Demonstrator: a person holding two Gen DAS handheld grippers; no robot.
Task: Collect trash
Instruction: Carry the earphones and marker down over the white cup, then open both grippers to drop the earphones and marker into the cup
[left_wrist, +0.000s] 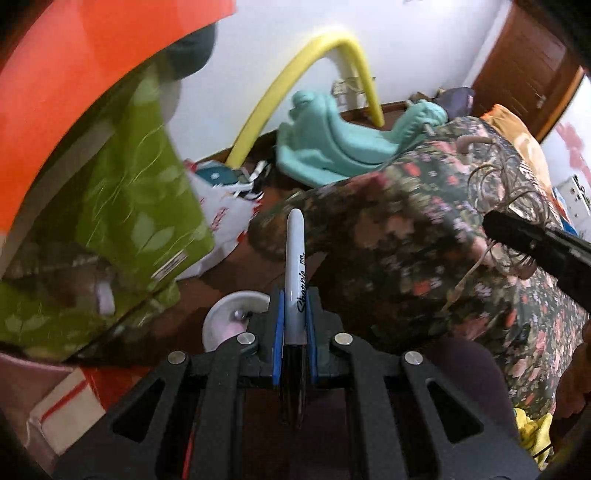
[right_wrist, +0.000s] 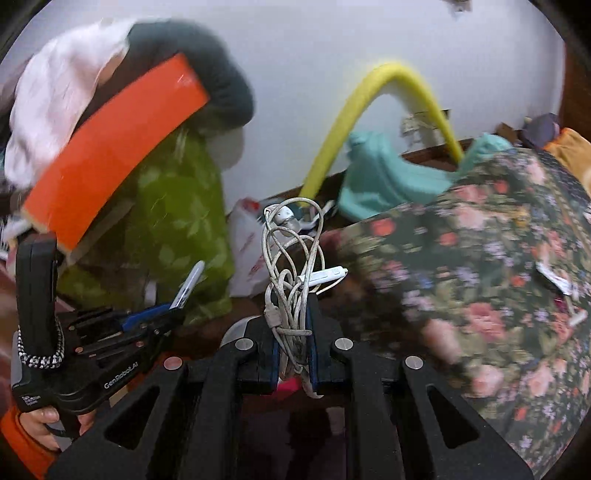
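**Both claws loaded: a marker in the left, tangled earphones in the right**

While both views are smeared by motion blur, each claw's grip reads clearly. The left claw (left_wrist: 295, 314) is clamped on a grey marker pen (left_wrist: 295, 266), its blue pads pressing the barrel from both sides; the pen stands up out of the jaws with its white capped end pointing away toward the far floor. From the right wrist view the same left claw (right_wrist: 173, 310) shows at the left, carried by a hand (right_wrist: 44, 421) in an orange sleeve (right_wrist: 22, 443), with the marker pen (right_wrist: 188, 284) slanting up out of it.

The right claw (right_wrist: 293, 332) is closed on a tangled bundle of white earphone cable (right_wrist: 291, 258). The loops rise above the jaws, an earbud sits at the top of the bundle, and the inline remote sticks out to the right.

To the right of both claws lies a dark floral bedspread (right_wrist: 480, 277). On the far floor sit a teal plastic rocker toy (left_wrist: 332, 144), a bent yellow foam tube (left_wrist: 295, 66) against the white wall, and a white plastic bag (left_wrist: 221, 218). At the left hang a green leaf-print cloth (left_wrist: 140, 192) and an orange panel (left_wrist: 74, 92) above it.
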